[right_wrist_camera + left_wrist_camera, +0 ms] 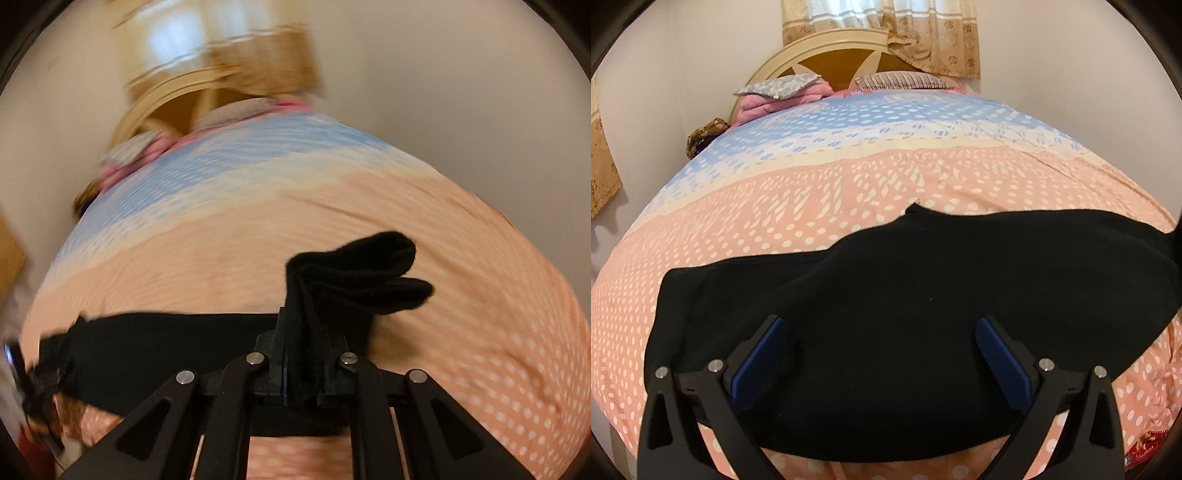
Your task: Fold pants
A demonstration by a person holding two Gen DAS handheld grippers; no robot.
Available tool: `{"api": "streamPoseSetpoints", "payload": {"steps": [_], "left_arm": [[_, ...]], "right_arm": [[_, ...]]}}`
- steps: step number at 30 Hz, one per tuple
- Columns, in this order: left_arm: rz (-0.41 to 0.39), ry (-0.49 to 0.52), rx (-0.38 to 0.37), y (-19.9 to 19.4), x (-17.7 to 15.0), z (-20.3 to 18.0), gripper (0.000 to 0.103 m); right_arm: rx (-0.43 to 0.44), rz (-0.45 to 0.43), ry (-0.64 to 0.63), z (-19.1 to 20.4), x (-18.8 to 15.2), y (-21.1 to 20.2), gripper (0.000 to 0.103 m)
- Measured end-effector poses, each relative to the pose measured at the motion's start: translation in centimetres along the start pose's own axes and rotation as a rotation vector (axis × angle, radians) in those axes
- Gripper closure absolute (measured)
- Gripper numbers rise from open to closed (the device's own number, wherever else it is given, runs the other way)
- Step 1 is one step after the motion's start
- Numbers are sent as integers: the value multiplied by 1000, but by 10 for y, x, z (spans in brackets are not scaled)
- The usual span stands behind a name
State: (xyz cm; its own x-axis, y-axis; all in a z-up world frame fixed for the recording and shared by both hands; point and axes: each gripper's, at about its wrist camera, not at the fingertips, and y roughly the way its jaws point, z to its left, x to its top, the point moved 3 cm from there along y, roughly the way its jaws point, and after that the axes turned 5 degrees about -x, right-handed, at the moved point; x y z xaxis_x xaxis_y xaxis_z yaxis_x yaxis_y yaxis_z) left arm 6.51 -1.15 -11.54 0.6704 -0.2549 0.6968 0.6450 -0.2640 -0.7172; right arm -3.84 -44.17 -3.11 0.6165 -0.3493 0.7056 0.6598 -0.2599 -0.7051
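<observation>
Black pants lie spread across the near part of the bed. My left gripper is open, its blue-padded fingers wide apart just above the pants' near part. In the blurred right wrist view my right gripper is shut on one end of the pants, which bunches up past the fingertips, lifted above the bed. The remaining cloth trails left along the bed.
The bed has a peach, cream and blue dotted cover. Pillows and a round headboard are at the far end, under a curtain. White walls stand on both sides. The bed's near edge is just below the pants.
</observation>
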Motion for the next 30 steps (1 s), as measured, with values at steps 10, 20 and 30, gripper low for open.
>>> {"api": "streamPoseSetpoints", "payload": {"steps": [10,20,30], "left_arm": [[-18,-30,9,-4,1,15,0],[5,-29,-2,5,-4,14,0],[14,-48,-5,7,-6,19,0]], "right_arm": [[31,51,-420,184,-74,59,93],[97,-43,-384,197,-96,55,43],[100,-160,-295,195,-81,27,42]]}}
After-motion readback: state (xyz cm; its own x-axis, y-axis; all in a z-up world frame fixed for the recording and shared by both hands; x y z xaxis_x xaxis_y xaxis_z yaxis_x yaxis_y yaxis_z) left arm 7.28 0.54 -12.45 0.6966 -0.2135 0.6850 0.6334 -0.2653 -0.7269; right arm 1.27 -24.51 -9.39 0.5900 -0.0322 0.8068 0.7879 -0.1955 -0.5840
